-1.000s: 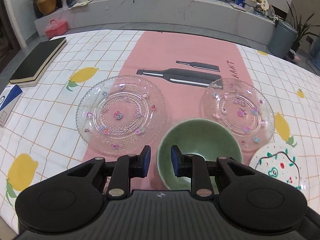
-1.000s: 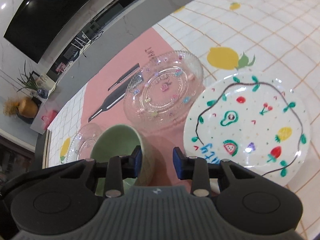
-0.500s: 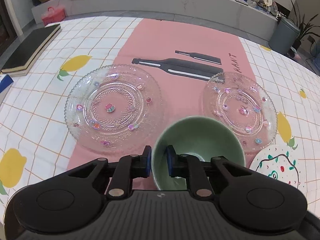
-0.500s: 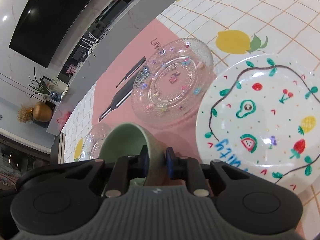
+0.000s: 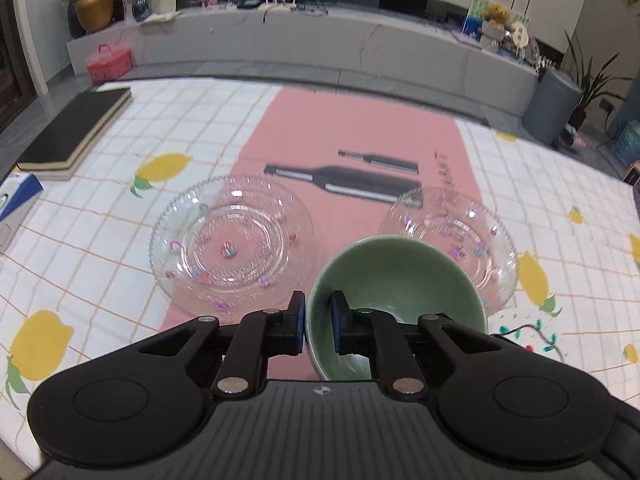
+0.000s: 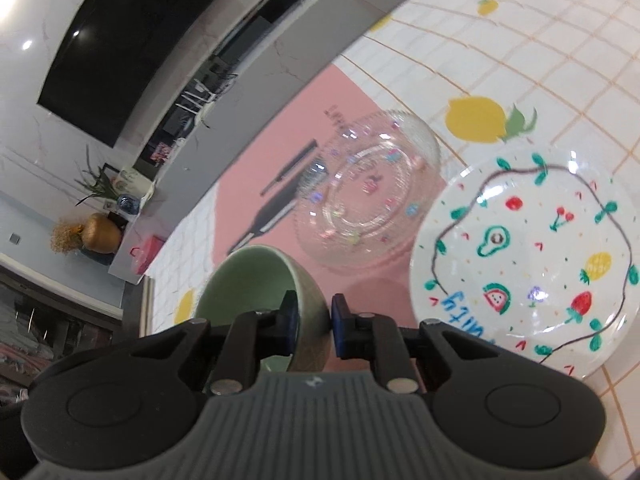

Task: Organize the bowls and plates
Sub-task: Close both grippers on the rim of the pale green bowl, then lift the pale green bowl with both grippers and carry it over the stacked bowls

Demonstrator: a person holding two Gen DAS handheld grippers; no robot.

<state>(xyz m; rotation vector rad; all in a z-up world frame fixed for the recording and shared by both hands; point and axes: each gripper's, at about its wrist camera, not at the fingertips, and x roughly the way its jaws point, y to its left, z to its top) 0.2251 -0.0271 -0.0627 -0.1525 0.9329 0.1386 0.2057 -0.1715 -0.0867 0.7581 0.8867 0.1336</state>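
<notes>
Between both pairs of jaws, the green bowl (image 5: 396, 276) sits gripped by its rim: left hand-held gripper (image 5: 318, 322) and right hand-held gripper (image 6: 314, 322).

Green bowl (image 5: 396, 276), fruit-painted white plate (image 6: 528, 256), lemon-print checked cloth (image 5: 120, 200), pink mat (image 5: 360, 128).

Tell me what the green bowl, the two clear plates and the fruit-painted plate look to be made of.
Green bowl: probably glazed ceramic; opaque, with a soft sheen.
Clear plates: pressed glass or possibly clear plastic; see-through, with beaded rims, ribbed rings and coloured flecks.
Fruit-painted plate: glossy white, likely glazed ceramic; it shows bright highlights.
</notes>
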